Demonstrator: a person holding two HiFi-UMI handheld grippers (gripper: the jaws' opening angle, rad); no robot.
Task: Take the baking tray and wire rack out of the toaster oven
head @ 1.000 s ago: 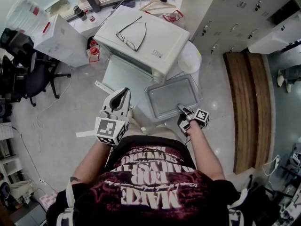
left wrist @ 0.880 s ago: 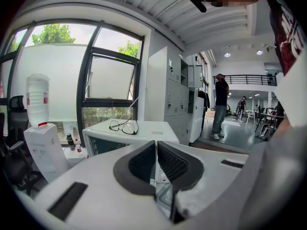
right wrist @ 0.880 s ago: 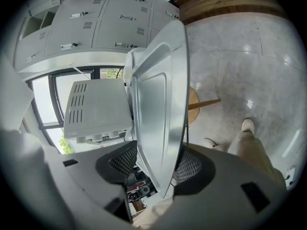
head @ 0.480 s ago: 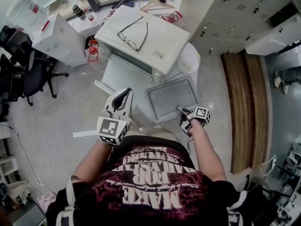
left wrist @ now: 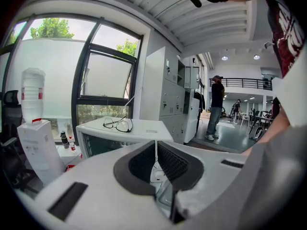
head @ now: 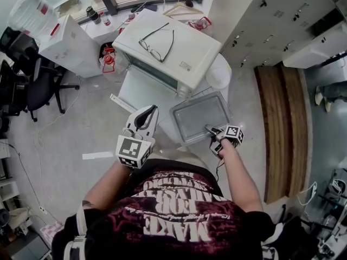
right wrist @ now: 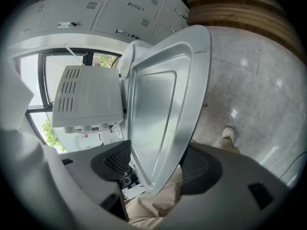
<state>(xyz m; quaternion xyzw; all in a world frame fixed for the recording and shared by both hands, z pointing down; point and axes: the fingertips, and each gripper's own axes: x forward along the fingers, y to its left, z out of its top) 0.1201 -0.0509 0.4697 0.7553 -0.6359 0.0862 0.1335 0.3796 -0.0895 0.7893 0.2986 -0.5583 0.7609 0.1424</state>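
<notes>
Our right gripper (head: 209, 128) has just been opening its jaws around the tray's (head: 199, 114) near rim, and the pads stand clear of it. The tray lies on the table (head: 138, 91) before the oven (head: 173, 42). We judge the rack is next. Left gripper (head: 147, 112) jaws are together, empty.

Plain shiny silver-grey rectangular metal baking tray (head: 200, 117) in front of the white box-shaped toaster oven (head: 187, 46); black thin-framed glasses (head: 156, 45) on that oven.
</notes>
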